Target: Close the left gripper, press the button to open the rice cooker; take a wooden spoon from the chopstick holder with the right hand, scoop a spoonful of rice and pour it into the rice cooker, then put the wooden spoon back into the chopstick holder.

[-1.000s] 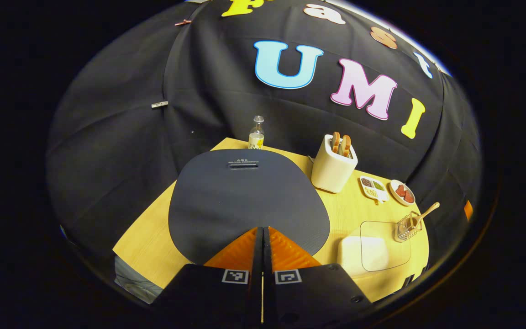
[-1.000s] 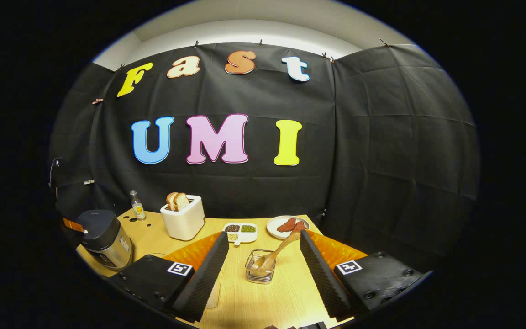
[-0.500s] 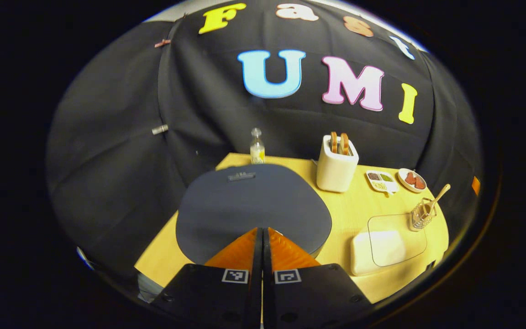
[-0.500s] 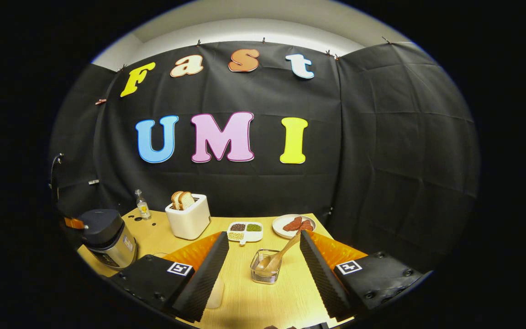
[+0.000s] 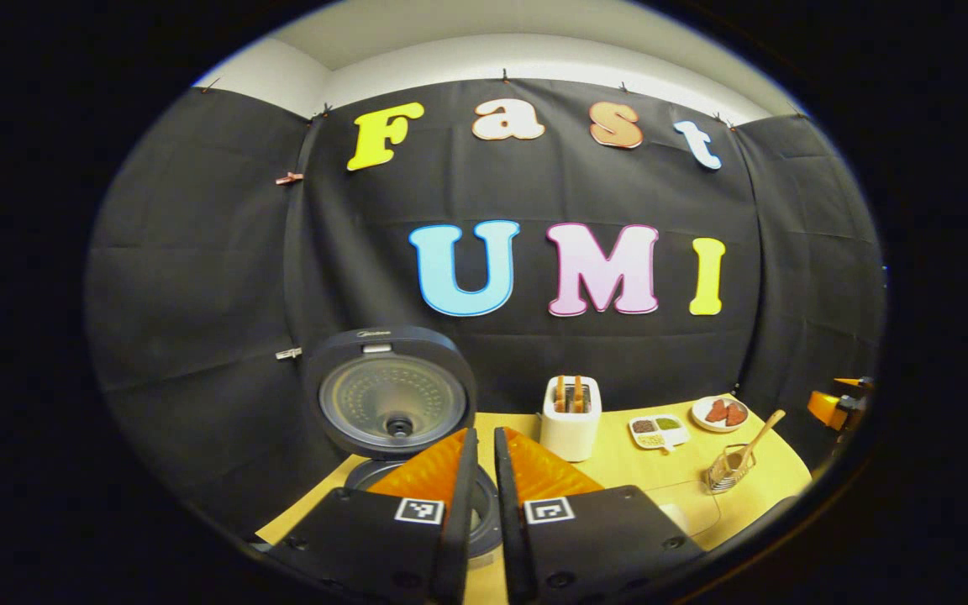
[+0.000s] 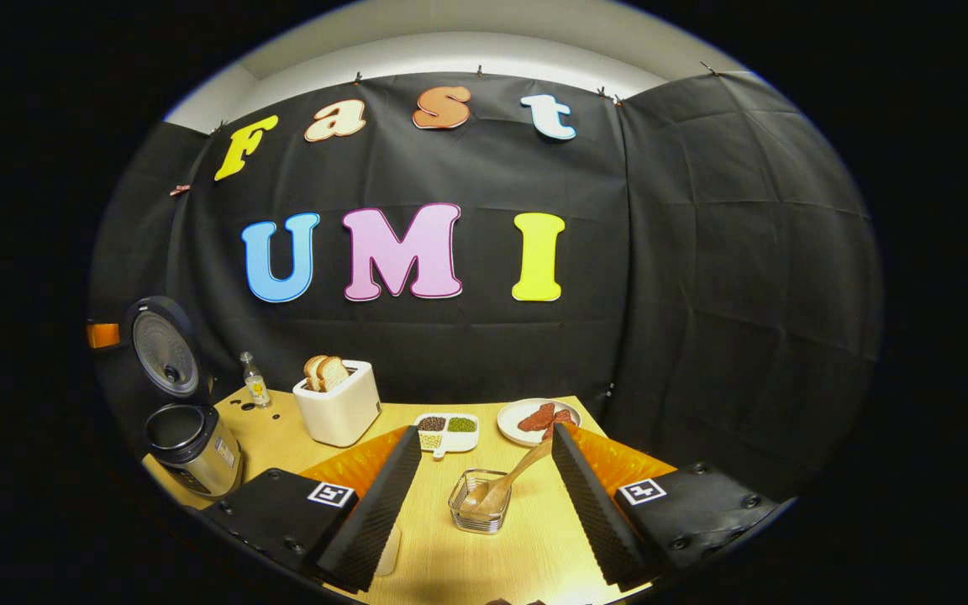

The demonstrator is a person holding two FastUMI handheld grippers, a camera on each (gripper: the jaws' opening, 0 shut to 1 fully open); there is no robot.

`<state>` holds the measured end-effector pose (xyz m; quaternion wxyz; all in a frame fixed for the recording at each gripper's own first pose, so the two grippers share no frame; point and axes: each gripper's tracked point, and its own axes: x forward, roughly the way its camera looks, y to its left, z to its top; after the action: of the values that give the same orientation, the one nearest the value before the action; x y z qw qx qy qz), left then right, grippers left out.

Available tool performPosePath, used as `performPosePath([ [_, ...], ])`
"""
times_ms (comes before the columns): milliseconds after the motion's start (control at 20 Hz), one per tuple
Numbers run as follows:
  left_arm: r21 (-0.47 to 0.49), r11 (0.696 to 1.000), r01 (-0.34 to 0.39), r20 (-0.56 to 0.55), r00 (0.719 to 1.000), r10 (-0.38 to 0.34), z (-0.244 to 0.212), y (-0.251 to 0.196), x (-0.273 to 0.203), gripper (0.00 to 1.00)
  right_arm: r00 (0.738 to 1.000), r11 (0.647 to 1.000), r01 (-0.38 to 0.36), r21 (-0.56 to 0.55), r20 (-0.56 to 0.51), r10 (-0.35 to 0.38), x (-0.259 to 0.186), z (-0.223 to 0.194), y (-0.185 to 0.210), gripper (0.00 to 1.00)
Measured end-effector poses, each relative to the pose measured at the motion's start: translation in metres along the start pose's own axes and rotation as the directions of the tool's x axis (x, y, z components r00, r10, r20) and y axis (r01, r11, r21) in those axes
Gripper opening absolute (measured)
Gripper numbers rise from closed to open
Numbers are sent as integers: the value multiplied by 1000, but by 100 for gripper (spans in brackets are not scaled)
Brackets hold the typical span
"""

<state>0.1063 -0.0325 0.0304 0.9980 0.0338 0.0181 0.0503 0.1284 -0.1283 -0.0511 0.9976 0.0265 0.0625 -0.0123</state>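
The rice cooker (image 5: 366,479) stands open on the left of the table, its lid (image 5: 391,391) upright behind the pot. My left gripper (image 5: 484,441) hovers in front of and above the pot, its orange fingers almost together with nothing between them. In the right gripper view the cooker (image 6: 190,449) sits at the far left with its lid (image 6: 160,344) raised. My right gripper (image 6: 485,434) is open, its fingers spread either side of the wire chopstick holder (image 6: 477,512). The wooden spoon (image 6: 518,466) leans out of the holder to the right, untouched.
A white toaster (image 6: 337,403) with bread, a small bottle (image 6: 255,380), a divided dish of beans (image 6: 448,426) and a plate of red pieces (image 6: 539,418) line the back of the wooden table (image 6: 484,567). A clear-lidded box (image 5: 690,508) lies near the front edge.
The cooker's lid has sprung from flat and shut to upright and open. My left gripper has pulled back and tilted up off the lid, a narrow gap showing between its fingers. The right gripper barely moved.
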Motion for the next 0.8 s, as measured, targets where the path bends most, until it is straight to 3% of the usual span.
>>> performPosePath([
  [100,-38,999,34,-10,999,-34,-7,-22,-5,41,1000,1000,-6,10,-23,6,9,-7,-3,98],
  [250,-58,998,36,-12,999,-36,-15,-38,-8,87,998,999,-19,26,-64,20,22,-20,-7,98],
  [300,-55,998,32,-24,999,-33,-21,-42,-9,94,997,999,-21,28,-77,23,27,-25,-10,98],
  [350,-52,998,22,-36,999,-24,-27,-45,-9,98,996,999,-20,29,-88,23,31,-30,-14,98],
  [800,-84,989,-121,-149,983,107,-68,-47,-24,98,963,992,-4,122,-269,37,85,-93,-38,98],
])
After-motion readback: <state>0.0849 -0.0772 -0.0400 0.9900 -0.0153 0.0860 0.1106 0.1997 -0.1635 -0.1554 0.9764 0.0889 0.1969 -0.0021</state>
